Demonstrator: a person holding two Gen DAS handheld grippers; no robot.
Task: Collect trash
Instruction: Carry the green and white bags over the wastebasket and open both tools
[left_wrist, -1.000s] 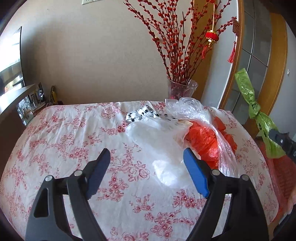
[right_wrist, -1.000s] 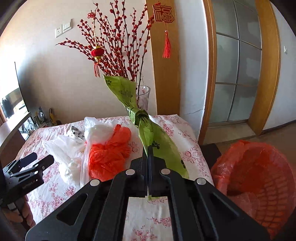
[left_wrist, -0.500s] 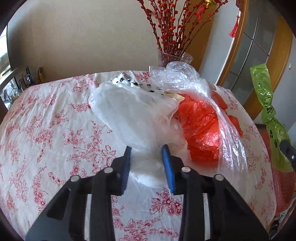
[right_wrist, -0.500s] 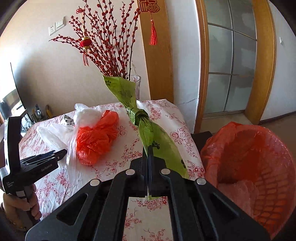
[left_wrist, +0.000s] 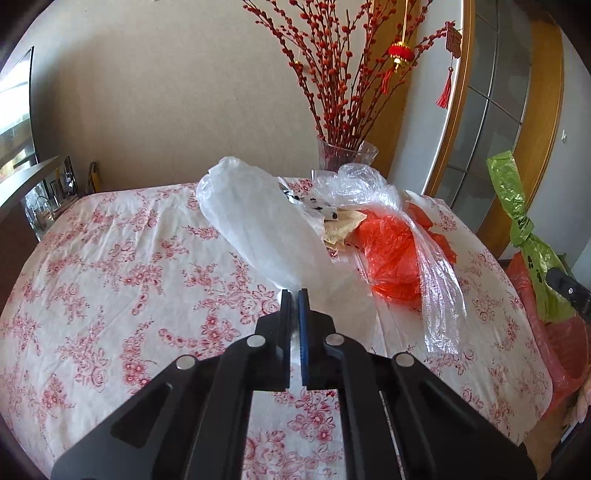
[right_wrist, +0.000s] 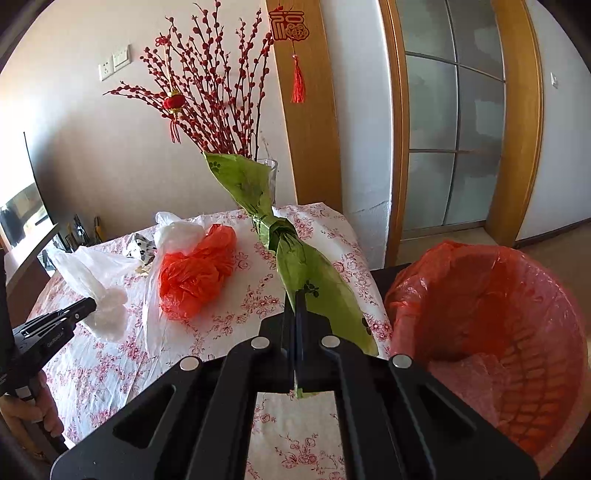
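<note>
A white bag (left_wrist: 266, 229) is pinched by the closed left tool (left_wrist: 294, 295), lifted over the table (left_wrist: 110, 277). A green wrapper (right_wrist: 306, 266) is clamped in the closed right tool (right_wrist: 294, 295), beside the bin (right_wrist: 491, 314).

I see bright daylight in both views, strongest from the left, washing out the wall (right_wrist: 66, 122) there. Focus is sharp; fisheye bends the door frame (right_wrist: 517, 110), and the corners go black.
</note>
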